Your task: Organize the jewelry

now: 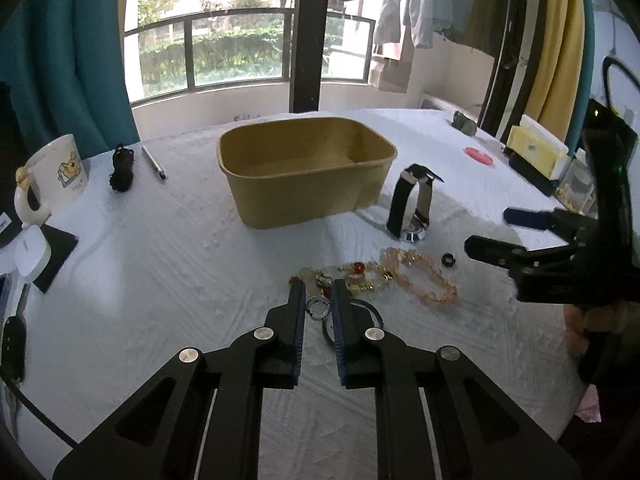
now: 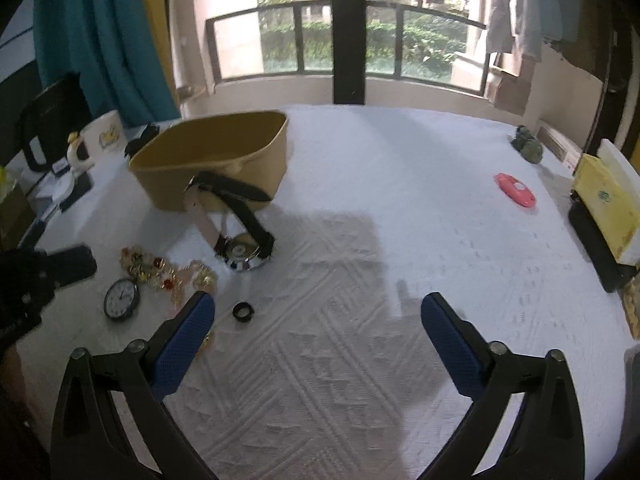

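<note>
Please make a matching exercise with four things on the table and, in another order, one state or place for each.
Things:
1. pocket watch
2. wristwatch
3. box
4. black ring

States:
A. empty, open top
B. its loop between the shut left gripper pads
C. lies alone near the open right gripper
D. stands on its face, strap arching up, beside the box

Pairs: 1-B, 2-D, 3-A, 4-C
</note>
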